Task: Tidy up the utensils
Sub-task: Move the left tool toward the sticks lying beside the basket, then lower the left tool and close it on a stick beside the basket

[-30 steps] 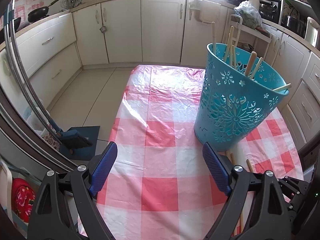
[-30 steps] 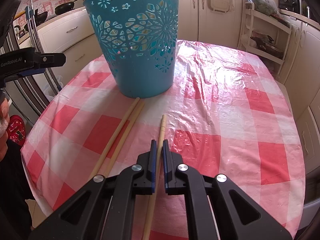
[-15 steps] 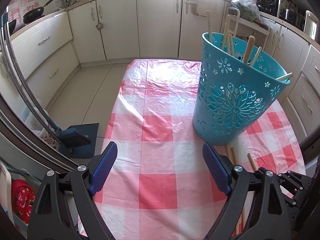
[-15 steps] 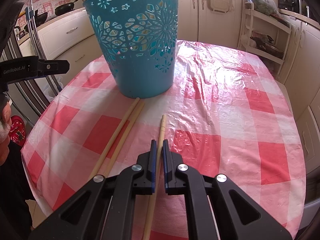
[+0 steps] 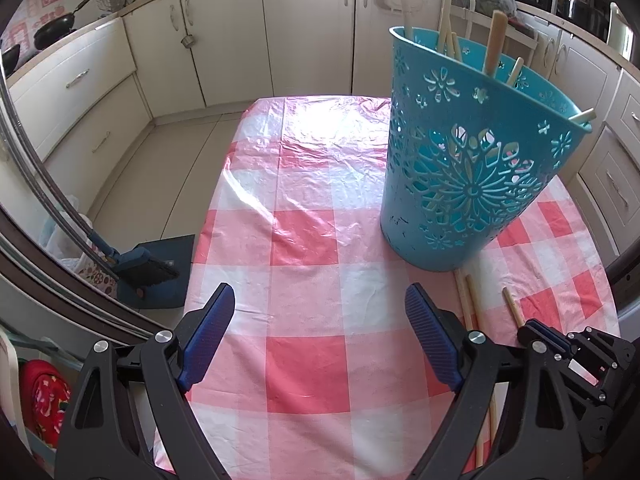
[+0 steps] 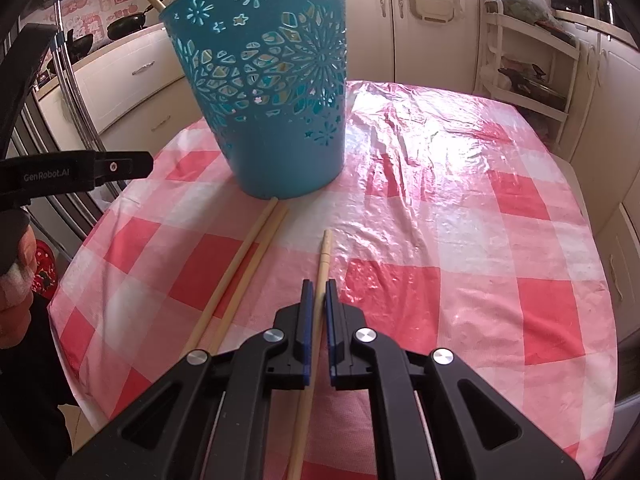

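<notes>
- The right claw (image 6: 316, 292) is closed on a single wooden stick (image 6: 323, 254), its blue pads pressed against both sides of it; the stick's tip reaches ahead of the claw toward the basket, and its rear runs back under the claw's frame and off the bottom edge, so its full length cannot be seen.
- The left claw (image 5: 320, 320) stands wide open with nothing between its fingers, only the pink checked tablecloth (image 5: 304, 240) below it.
- The blue basket (image 6: 264, 92) stands upright on the cloth ahead of the right claw and a little to its left; from the left claw it (image 5: 468, 168) sits ahead and to the right.
- Two more sticks (image 6: 248, 256) lie side by side on the cloth just left of the right claw, their far ends at the basket's base; whether they touch it cannot be told.
- Only the left wrist view looks into the basket's mouth, where several wooden handles (image 5: 494, 40) stand up; what kind of utensils they are is hidden inside.
- From the right wrist view the basket's top is cut off.
- In the left wrist view the left claw's right finger hides most of the loose sticks.
- At the left edge of the right wrist view, a person's hand (image 6: 14, 280) is partly cut off.
</notes>
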The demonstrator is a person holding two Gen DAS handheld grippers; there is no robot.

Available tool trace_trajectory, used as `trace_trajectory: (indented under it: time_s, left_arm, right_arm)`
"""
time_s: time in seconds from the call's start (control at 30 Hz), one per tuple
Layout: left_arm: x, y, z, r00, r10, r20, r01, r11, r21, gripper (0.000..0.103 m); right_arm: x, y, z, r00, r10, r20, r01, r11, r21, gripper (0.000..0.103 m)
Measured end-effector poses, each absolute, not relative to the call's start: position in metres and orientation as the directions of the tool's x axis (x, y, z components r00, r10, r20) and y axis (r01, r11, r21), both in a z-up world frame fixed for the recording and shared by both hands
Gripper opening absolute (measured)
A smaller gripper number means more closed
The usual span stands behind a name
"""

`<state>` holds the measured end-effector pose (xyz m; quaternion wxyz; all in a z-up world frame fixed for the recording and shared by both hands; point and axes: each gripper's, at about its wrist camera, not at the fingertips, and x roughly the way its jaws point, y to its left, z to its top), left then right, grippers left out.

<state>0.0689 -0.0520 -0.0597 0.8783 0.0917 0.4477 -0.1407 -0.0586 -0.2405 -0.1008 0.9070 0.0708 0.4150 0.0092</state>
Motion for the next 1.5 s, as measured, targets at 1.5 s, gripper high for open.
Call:
trace_trajectory:
  time_s: [1.5]
  left_arm:
    - [0.041, -0.132, -0.11, 0.421, -0.223, -0.879, 0.506, 0.862, 0.024, 0.061]
  right_arm:
    - [-0.061, -0.253, -0.102, 0.643, 0.127, -0.755, 0.06, 0.975, 0.215, 0.007]
